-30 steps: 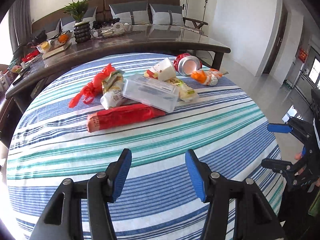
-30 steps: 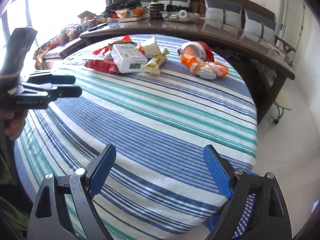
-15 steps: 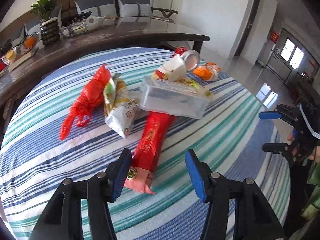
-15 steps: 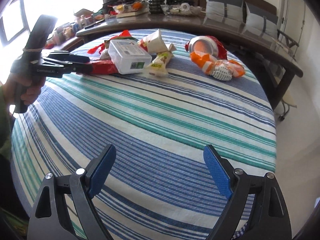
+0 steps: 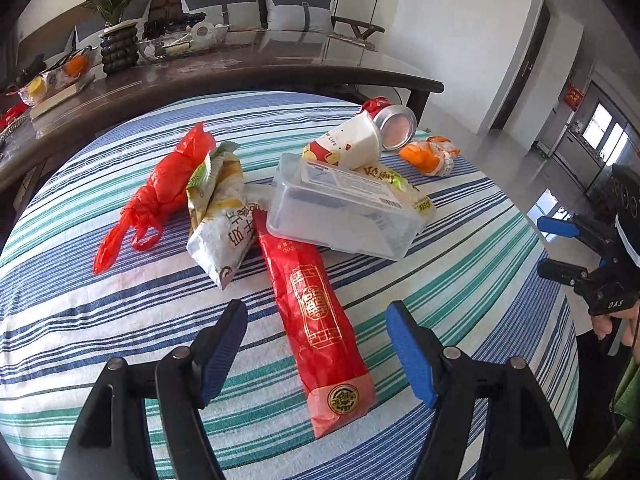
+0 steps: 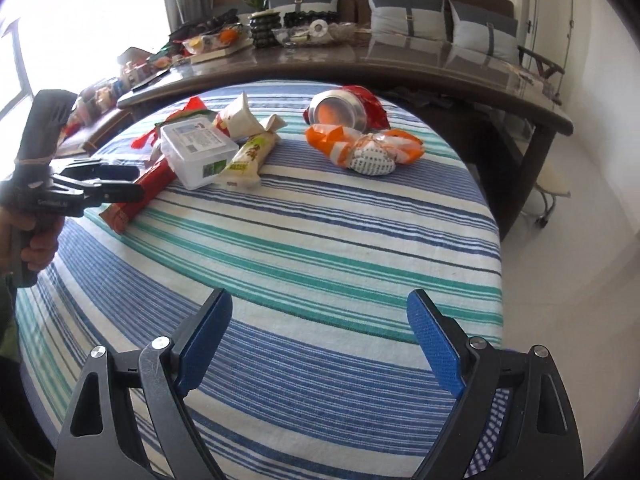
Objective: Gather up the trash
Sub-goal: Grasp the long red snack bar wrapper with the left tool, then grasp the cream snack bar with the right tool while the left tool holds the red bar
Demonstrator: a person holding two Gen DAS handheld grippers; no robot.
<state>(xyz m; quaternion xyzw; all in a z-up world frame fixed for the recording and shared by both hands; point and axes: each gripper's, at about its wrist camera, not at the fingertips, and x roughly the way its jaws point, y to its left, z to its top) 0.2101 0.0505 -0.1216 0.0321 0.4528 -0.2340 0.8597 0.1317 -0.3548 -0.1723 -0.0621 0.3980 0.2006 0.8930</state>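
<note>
Trash lies on a round table with a striped cloth (image 5: 120,320). A long red wrapper (image 5: 316,312) runs toward me and lies between the fingers of my left gripper (image 5: 316,336), whose jaws are opening; the pads stand clear of it. Behind it lie a clear plastic box (image 5: 344,208), a white-green snack bag (image 5: 220,216), a red plastic bag (image 5: 160,188), a paper cup (image 5: 348,144), a metal can (image 5: 394,126) and an orange wrapper (image 5: 428,158). My right gripper (image 6: 320,336) hangs open over bare cloth, with the orange wrapper (image 6: 360,148) far ahead of it.
A dark curved counter (image 5: 248,76) with a plant pot, bowls and clutter runs behind the table, and a sofa with grey cushions stands behind that. Tiled floor (image 6: 580,272) lies to the right of the table. The person's hand holds the left gripper (image 6: 76,192) in the right wrist view.
My left gripper moved forward over the red wrapper, which now lies between its fingers, and its jaws widened. My right gripper moved closer toward the trash and stayed open.
</note>
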